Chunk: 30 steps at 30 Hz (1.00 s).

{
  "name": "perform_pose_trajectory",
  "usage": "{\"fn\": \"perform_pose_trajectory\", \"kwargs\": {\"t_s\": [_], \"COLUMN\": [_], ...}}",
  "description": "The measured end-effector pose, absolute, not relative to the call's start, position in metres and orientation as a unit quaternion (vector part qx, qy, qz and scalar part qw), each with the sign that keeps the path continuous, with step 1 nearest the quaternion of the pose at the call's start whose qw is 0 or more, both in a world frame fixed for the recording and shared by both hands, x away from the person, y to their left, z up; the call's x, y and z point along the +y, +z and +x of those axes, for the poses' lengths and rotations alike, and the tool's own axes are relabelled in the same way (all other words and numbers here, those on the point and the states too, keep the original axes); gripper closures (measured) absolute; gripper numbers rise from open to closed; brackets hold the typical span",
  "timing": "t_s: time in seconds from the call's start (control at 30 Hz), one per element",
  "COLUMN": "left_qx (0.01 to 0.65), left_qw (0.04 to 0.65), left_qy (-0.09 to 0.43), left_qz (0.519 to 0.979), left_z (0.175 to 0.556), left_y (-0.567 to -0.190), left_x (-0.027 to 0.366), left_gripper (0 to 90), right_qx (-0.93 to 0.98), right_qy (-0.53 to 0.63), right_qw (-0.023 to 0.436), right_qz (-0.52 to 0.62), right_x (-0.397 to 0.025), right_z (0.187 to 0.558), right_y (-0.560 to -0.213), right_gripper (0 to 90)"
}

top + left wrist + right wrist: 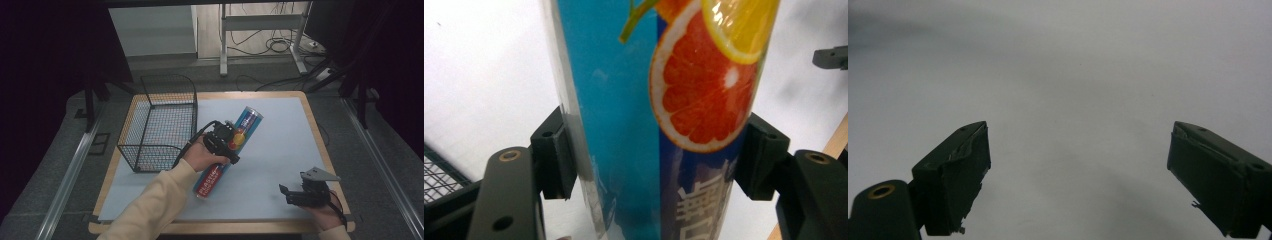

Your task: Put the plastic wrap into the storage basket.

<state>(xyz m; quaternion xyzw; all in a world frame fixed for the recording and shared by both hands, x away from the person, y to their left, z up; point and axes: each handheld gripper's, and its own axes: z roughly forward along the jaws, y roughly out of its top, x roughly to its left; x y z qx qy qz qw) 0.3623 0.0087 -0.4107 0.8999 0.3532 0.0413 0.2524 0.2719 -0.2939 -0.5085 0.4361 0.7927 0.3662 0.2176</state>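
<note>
A: Start close in. What does the left gripper view give you?

B: The left gripper [656,160] has its two black jaws pinching a tall box [659,100] from both sides. You can read the print there: a blue wrapper, a cut red orange, a yellow lemon slice, white lettering low down. A corner of wire mesh [439,175] sits at the lower left.

A: And the right gripper view?

B: The right gripper [1078,170] has its jaws spread wide over bare grey mat [1063,75], nothing between them.

A: What does the high view add?

B: The layout. The right gripper [292,195] rests near the front right edge, well apart from the box [250,122]. The box lies tilted on the mat, mid-table, clamped around its middle by the left gripper [227,145]. Just beyond, to the left, stands a wire basket [160,125].
</note>
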Motion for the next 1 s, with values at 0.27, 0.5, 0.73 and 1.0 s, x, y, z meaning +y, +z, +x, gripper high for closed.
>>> {"fn": "perform_pose_trajectory", "kwargs": {"t_s": [0.27,0.5,0.73,1.0], "left_qx": [0.349,0.341,0.332,0.323], "left_qw": [0.260,0.257,0.254,0.248], "left_qy": [0.050,0.049,0.052,0.060], "left_qz": [0.899,0.903,0.907,0.911], "left_z": [0.362,0.365,0.370,0.375], "left_y": [-0.398,-0.391,-0.381,-0.371], "left_x": [0.012,0.011,0.003,-0.003], "left_gripper": [31.8,31.9,31.9,31.9], "right_qx": [0.793,0.793,0.794,0.793], "right_qy": [0.365,0.365,0.365,0.366], "right_qw": [0.218,0.217,0.217,0.218], "right_qz": [0.437,0.436,0.436,0.436], "right_x": [-0.295,-0.295,-0.295,-0.296], "right_z": [0.272,0.273,0.273,0.272], "right_y": [-0.509,-0.509,-0.509,-0.508], "right_gripper": [10.3,10.3,10.3,10.3]}}
